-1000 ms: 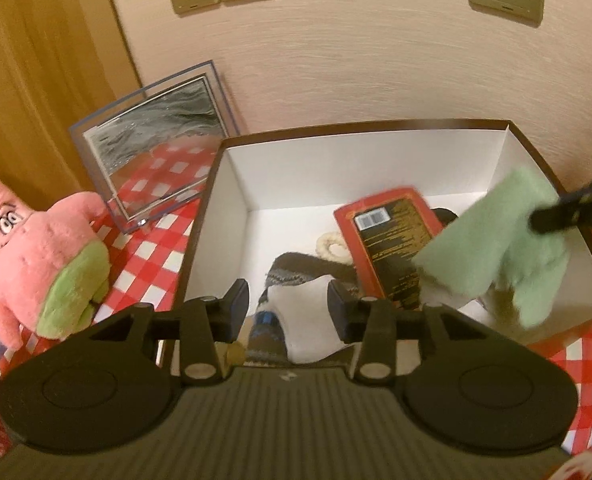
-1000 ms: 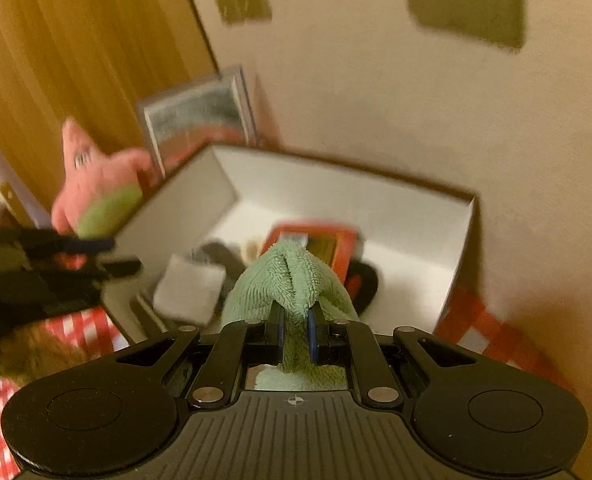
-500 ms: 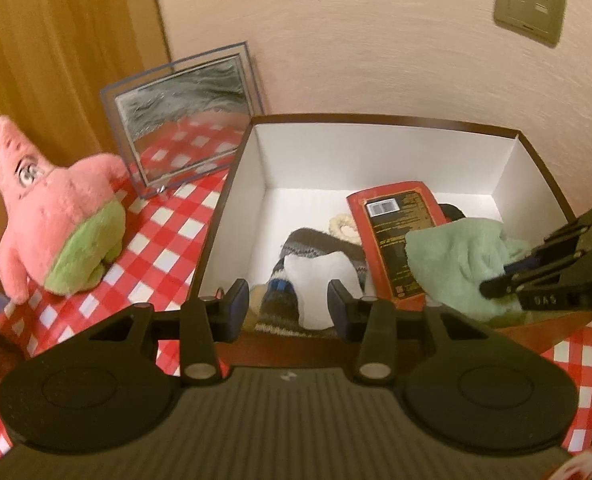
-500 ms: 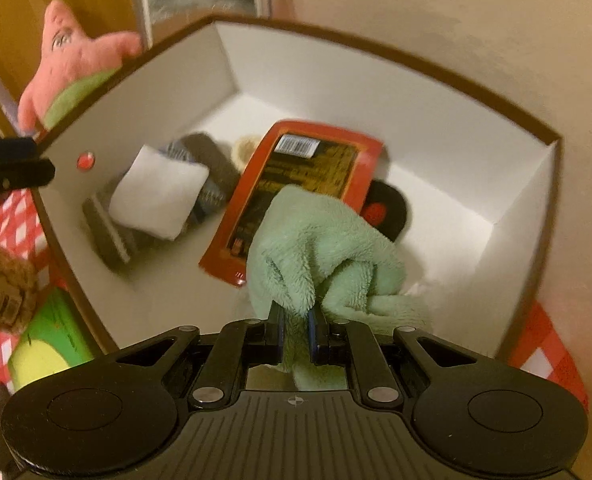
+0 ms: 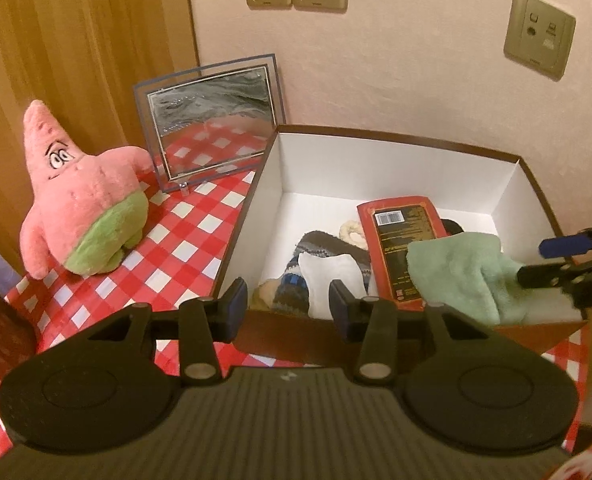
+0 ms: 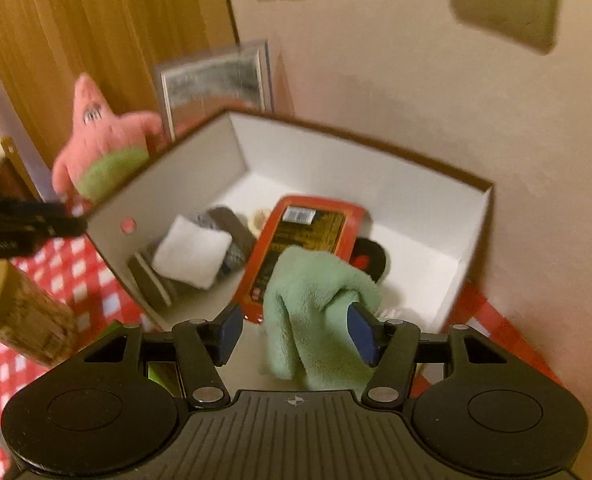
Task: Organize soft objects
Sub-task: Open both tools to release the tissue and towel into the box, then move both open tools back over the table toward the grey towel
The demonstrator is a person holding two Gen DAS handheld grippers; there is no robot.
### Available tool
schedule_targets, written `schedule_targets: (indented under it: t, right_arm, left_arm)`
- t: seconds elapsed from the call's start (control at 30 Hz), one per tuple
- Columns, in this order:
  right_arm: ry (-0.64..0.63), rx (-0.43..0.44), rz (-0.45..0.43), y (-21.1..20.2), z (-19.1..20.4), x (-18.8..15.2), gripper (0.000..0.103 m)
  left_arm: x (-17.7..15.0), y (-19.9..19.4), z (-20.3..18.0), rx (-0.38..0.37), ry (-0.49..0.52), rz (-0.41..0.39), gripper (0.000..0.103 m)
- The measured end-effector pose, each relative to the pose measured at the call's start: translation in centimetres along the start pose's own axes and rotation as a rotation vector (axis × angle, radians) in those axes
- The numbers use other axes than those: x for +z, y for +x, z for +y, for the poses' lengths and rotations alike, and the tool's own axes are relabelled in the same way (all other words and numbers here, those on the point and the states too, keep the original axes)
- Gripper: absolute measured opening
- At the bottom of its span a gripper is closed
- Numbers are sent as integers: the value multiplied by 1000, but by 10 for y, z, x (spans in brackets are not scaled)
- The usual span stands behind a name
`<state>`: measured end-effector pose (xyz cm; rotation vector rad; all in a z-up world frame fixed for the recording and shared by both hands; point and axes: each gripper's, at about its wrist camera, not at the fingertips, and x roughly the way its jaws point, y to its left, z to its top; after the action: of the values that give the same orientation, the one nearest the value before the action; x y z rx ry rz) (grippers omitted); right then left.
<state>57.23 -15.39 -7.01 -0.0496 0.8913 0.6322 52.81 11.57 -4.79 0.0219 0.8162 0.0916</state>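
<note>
Since a second ago the right gripper (image 6: 296,334) carried the green cloth (image 6: 315,312) into the box (image 6: 471,236) — jaws opening, letting go; left gripper (image 5: 290,306) half-open, empty.

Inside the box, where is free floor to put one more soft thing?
Free: the box floor along the back wall, behind the red packet, and the back left corner. Crowded: the front, with the socks, packet and green cloth.
</note>
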Motion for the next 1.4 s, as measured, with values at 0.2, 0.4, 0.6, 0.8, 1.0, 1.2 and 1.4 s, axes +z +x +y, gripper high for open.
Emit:
schedule_targets:
  t: [0.2,0.4,0.6,0.8,1.0,1.2,1.4]
  right_arm:
    - [45,12,-73,-39,0,-9,58]
    - [66,58,-125,-72,10,-26,58]
    - [57,108,-133,-96,34,-49,58]
    - [24,155,-118,-112,63,-75,58]
    - [-14,189,-80,-112,90,-102,58]
    - [-33,225,-24,-105,112,-126,58]
    - [-48,250,33,-94,128,-145,58]
  left_arm:
    - [-10,-27,0,-4,-25,-18,43]
    - [-27,-64,3,2,-61,-46,46]
    - [-51,-101,4,29,-71,-66,48]
    - [-85,-137,6,48,-105,-73,48]
    - [-123,-167,6,76,-126,-64,48]
    - [-164,-184,5,74,-154,-22,48]
    - [-201,-186,5,75,-211,46,49]
